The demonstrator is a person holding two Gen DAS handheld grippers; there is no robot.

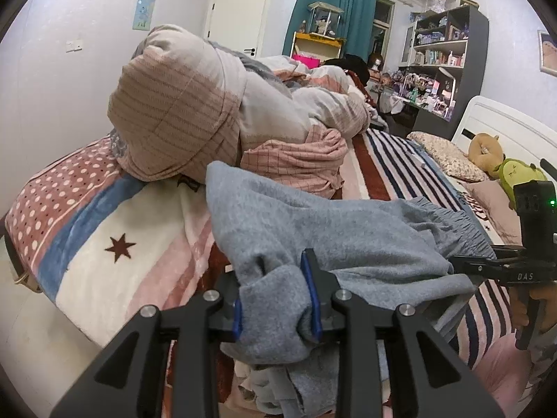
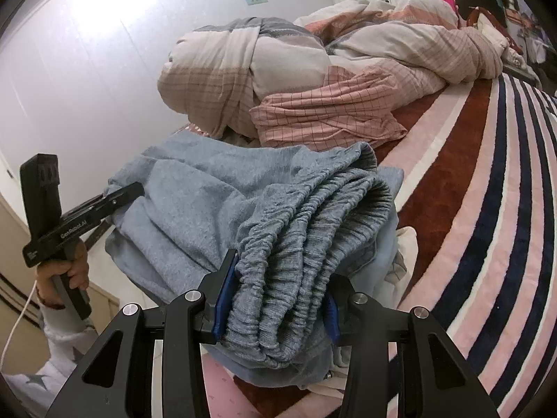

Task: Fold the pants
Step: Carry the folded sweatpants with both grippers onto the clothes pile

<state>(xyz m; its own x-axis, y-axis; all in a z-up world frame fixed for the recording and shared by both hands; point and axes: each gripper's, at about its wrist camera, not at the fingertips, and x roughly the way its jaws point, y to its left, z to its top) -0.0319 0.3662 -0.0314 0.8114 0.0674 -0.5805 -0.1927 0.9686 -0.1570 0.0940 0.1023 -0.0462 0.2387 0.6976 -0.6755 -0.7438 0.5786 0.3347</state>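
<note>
Both grippers pinch pants (image 1: 348,230) stretched crosswise between them.

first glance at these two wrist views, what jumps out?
The grey pants fill the foreground of both views, bunched on the striped blanket: the left tool is clamped on a plain fabric end, and the right tool grips the gathered elastic waistband. Behind them, a big rolled pink and beige quilt is heaped across the bed.

grey pants (image 2: 216,209) bunched on bed edge, waistband gathered.
</note>
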